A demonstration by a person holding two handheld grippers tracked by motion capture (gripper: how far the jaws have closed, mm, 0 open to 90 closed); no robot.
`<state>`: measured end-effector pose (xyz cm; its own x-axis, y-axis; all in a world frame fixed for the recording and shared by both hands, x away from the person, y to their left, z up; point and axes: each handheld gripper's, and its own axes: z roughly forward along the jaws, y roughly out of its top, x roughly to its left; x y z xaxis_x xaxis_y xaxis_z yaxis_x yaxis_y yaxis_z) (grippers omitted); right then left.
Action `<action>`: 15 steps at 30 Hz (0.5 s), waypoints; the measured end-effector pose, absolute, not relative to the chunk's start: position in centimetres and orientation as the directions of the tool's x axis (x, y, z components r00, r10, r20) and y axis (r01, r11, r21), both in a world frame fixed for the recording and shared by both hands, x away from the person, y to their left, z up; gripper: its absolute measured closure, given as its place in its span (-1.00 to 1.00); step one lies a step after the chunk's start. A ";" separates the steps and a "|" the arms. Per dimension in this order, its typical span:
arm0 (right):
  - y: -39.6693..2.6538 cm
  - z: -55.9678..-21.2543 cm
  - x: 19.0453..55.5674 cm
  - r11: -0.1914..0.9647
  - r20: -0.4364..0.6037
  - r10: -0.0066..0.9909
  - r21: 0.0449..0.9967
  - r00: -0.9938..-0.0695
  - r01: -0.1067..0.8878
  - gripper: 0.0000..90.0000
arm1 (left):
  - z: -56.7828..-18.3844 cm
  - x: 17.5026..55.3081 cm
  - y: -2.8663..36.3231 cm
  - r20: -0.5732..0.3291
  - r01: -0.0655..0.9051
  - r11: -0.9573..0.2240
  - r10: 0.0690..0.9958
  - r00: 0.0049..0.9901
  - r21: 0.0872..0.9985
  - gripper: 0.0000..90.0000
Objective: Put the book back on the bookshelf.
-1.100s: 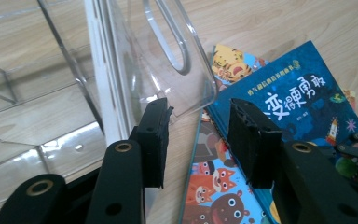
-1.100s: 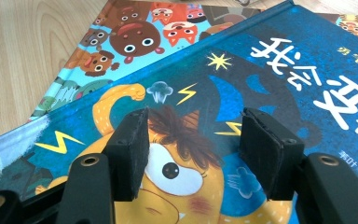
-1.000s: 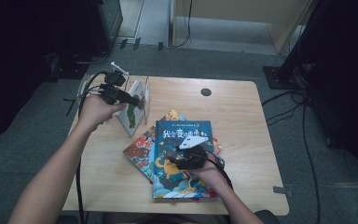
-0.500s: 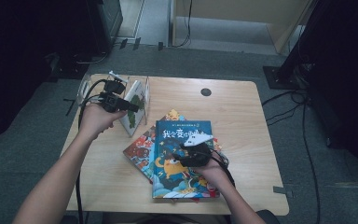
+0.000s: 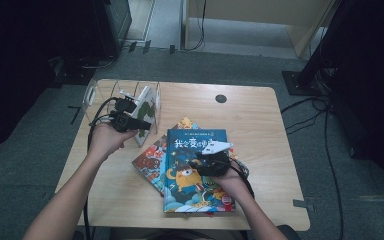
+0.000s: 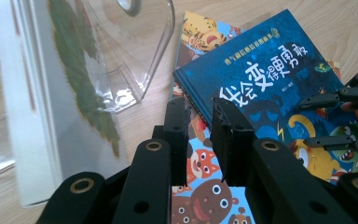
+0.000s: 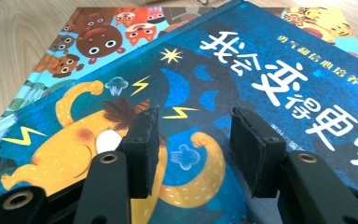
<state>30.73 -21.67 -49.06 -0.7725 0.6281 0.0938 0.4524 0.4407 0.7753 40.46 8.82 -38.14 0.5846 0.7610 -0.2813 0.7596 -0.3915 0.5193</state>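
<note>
Two grippers at work. Left gripper (image 6: 200, 135) has its black jaws drawn near together with a narrow gap and nothing between them; they have just been closing. It sits just beside the white hardcover book with a green leaf on its cover (image 6: 51, 107), which stands upright in the clear acrylic book rack (image 5: 97, 92), probably just slotted there so it stays vertical. Right gripper (image 7: 198, 149) has its jaws spread apart, pinching nothing, and they have also been closing (slowly). It hovers low over the blue hardcover picture book with a yellow monster (image 5: 197, 172), which lies flat on top of the stack, likely the next one to go in the rack. Under it, fanned askew, lies the colourful cartoon-animal picture book (image 5: 150, 162). All rests on the light wooden table (image 5: 260, 125).
</note>
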 end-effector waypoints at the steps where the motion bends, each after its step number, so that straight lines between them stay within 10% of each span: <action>1: -21.7 -49.1 30.8 0.444 0.092 0.630 0.772 -0.771 0.455 0.18 | -38.3 40.4 8.8 -0.276 0.758 -0.397 0.761 0.587 0.518 0.71; 15: -23.1 -48.8 31.3 0.430 0.087 0.648 0.778 -0.756 0.458 0.30 | -40.5 39.3 8.9 -0.306 0.769 -0.383 0.755 0.580 0.512 0.70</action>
